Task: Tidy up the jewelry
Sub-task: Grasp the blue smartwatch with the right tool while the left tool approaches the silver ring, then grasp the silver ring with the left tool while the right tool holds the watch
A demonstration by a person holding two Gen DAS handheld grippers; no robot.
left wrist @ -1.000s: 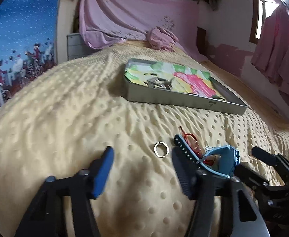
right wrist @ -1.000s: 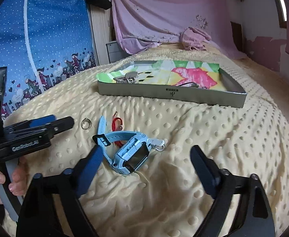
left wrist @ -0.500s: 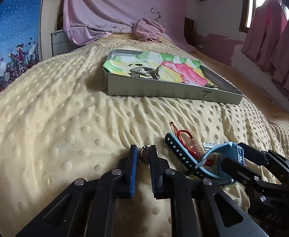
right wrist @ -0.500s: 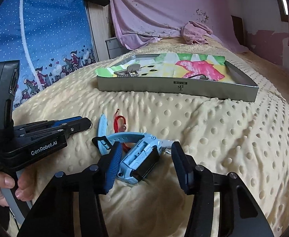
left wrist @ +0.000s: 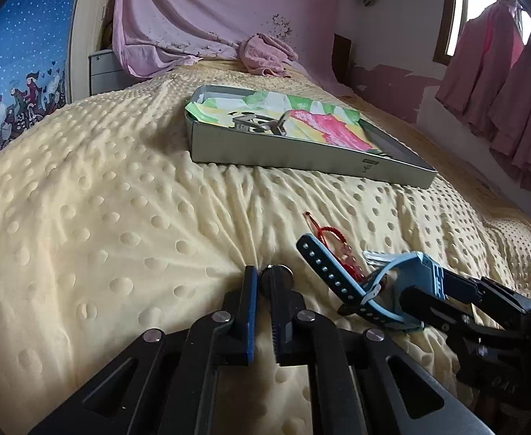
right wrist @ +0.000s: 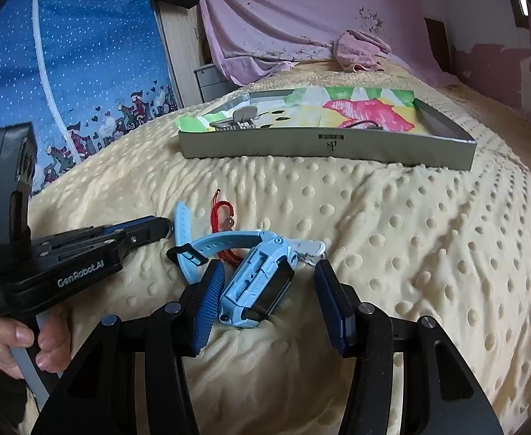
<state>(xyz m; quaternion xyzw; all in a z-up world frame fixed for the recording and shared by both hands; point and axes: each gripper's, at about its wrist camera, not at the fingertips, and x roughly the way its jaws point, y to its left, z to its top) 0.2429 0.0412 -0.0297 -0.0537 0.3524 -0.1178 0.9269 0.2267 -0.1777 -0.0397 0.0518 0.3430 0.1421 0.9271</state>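
I see a bed under a dotted yellow blanket [left wrist: 120, 199], a pink sheet [right wrist: 301, 18] draped across the far wall, a blue patterned curtain [right wrist: 95, 54] left, and pink curtains [left wrist: 501, 90] by a bright window [left wrist: 457, 11] right.

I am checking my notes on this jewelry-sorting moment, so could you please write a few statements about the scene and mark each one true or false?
1. The left hand-held gripper is shut on the silver ring. True.
2. The blue smartwatch lies inside the grey tray. False: it lies on the yellow dotted blanket, between the fingers of the right hand-held gripper.
3. A red cord bracelet lies on the blanket next to the watch strap. True.
4. The grey tray holds nothing at all. False: it holds a colourful paper lining and a metal watch.
5. The right hand-held gripper is fully shut. False: there is a visible gap beside the watch.
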